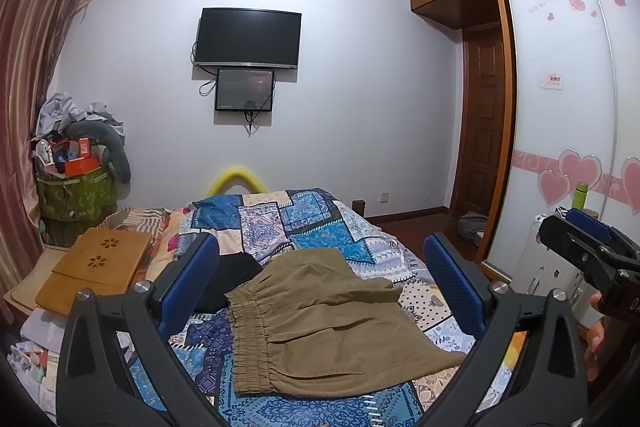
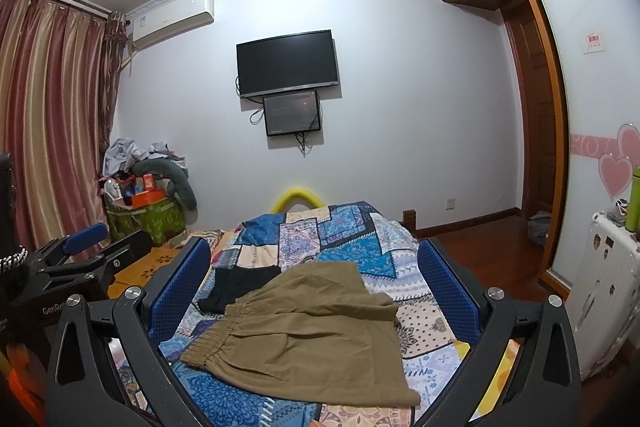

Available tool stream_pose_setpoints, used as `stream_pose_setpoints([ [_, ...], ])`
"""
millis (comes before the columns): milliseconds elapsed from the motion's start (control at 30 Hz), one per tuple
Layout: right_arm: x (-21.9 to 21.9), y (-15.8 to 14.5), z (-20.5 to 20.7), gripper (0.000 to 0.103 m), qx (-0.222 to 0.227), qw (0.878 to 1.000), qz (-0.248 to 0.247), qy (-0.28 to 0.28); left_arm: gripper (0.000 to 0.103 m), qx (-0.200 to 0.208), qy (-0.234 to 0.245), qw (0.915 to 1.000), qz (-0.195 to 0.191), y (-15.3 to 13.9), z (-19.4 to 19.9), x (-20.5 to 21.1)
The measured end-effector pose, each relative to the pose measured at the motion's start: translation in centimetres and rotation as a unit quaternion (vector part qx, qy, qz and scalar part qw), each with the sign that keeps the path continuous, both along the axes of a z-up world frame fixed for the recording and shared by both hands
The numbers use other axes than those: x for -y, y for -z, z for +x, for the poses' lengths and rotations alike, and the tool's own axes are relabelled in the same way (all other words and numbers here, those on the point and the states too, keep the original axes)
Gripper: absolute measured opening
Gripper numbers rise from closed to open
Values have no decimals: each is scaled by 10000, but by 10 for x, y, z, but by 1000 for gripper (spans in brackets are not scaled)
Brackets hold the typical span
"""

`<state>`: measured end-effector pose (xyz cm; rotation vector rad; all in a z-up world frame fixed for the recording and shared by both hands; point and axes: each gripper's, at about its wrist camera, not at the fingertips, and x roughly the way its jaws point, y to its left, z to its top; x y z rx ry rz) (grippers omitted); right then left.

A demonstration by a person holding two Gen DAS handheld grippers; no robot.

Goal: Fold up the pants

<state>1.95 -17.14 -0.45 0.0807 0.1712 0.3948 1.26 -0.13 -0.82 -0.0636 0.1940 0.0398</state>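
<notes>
We see one pair of khaki pants (image 1: pixel 320 319) lying on the patchwork quilt (image 1: pixel 288 219) that covers the bed. They form a compact, short shape with the gathered elastic waistband (image 1: pixel 250 331) toward the left side of the quilt and an upper layer of cloth lying across the lower one. We judge the fold largely made, perhaps with one more fold or some smoothing left; we cannot tell how many layers lie there. One black garment (image 1: pixel 230 281) touches the far edge of the pants, near the waistband. We hold two grippers above the pants: the left gripper (image 1: pixel 320 283) has its blue pads spread wide with nothing between them, and the right gripper (image 2: pixel 314 291) is likewise spread and holds nothing.
</notes>
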Motion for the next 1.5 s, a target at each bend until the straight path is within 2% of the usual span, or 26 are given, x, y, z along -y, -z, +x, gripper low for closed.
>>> stream_pose_setpoints([
  [1500,-4,2,2,103,-17,10000,-24,8,103,-17,19,10000,50,-1,4,1],
])
